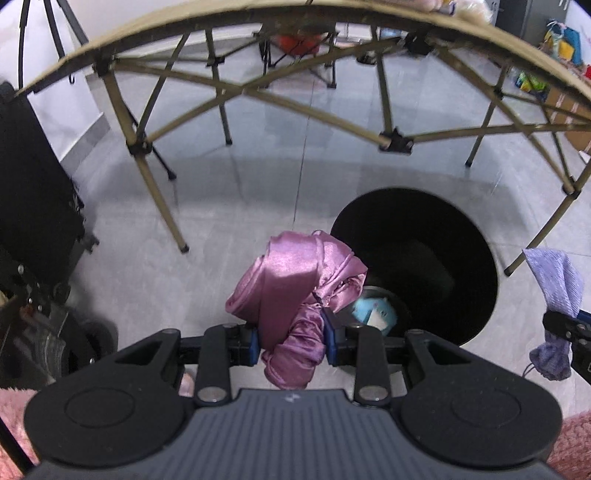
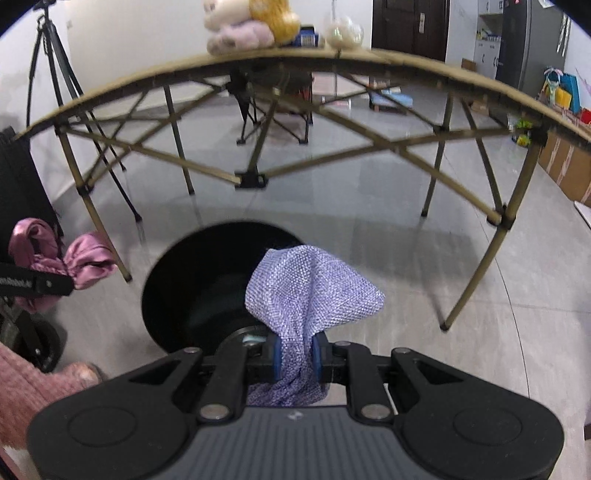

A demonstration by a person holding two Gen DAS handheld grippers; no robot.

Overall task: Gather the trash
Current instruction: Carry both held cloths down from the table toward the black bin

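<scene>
My left gripper (image 1: 293,341) is shut on a crumpled pink satin cloth (image 1: 295,284) and holds it above the floor, just left of a round black trash bin (image 1: 436,258). A blue and white item (image 1: 375,312) lies inside the bin. My right gripper (image 2: 297,356) is shut on a purple mesh pouch (image 2: 314,295) and holds it over the near rim of the bin (image 2: 192,280). The pouch also shows at the right edge of the left wrist view (image 1: 557,280). The pink cloth shows at the left of the right wrist view (image 2: 79,260).
A tan folding table (image 2: 332,59) stands beyond the bin, its legs (image 1: 159,195) around it. Plush toys (image 2: 251,22) sit on top. A black case (image 1: 33,192) stands at the left, a tripod (image 2: 55,74) behind, cardboard boxes (image 2: 569,166) at the right.
</scene>
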